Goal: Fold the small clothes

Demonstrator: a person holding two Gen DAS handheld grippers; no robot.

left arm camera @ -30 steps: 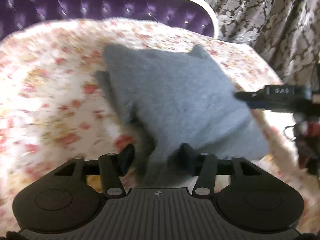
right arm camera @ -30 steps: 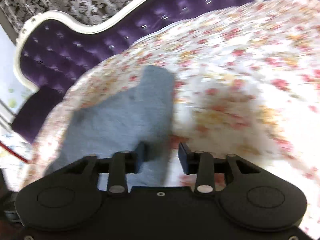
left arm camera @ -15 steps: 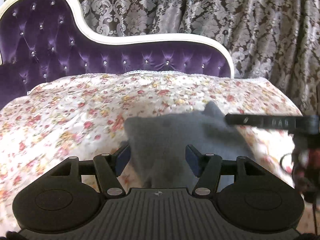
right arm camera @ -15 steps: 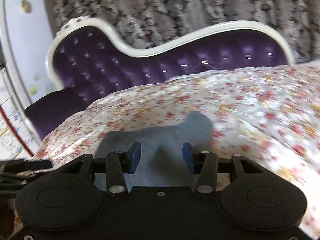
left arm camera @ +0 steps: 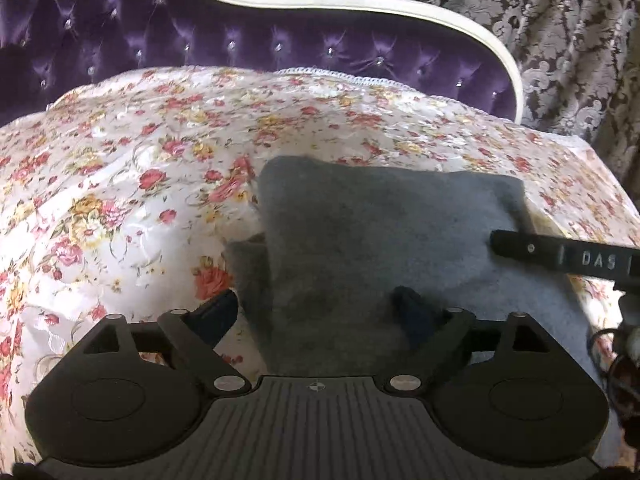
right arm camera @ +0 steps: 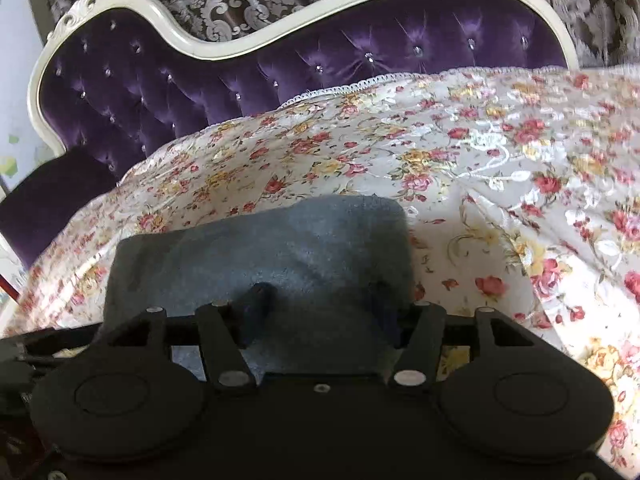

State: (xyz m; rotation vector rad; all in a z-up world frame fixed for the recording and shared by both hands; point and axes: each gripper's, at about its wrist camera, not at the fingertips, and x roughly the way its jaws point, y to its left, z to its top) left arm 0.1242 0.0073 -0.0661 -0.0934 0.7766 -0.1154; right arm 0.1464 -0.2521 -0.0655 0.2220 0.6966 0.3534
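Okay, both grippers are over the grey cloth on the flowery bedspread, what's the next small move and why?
Probably draw both grippers back off the cloth. The grey cloth already lies folded flat on the floral bedspread. The left gripper has just been opening, its jaws wide and clear of the fabric, and the right gripper has been opening too, pads apart over the cloth, apparently gripping nothing.

Grey garment's [left arm camera: 360, 248] near edge hidden.

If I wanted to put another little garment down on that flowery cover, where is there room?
The floral cover lies bare between the grey cloth and the purple headboard, and to the cloth's left. In the right wrist view it is also bare to the cloth's right. It is crowded at the cloth's near edge, where the left gripper and right gripper are.
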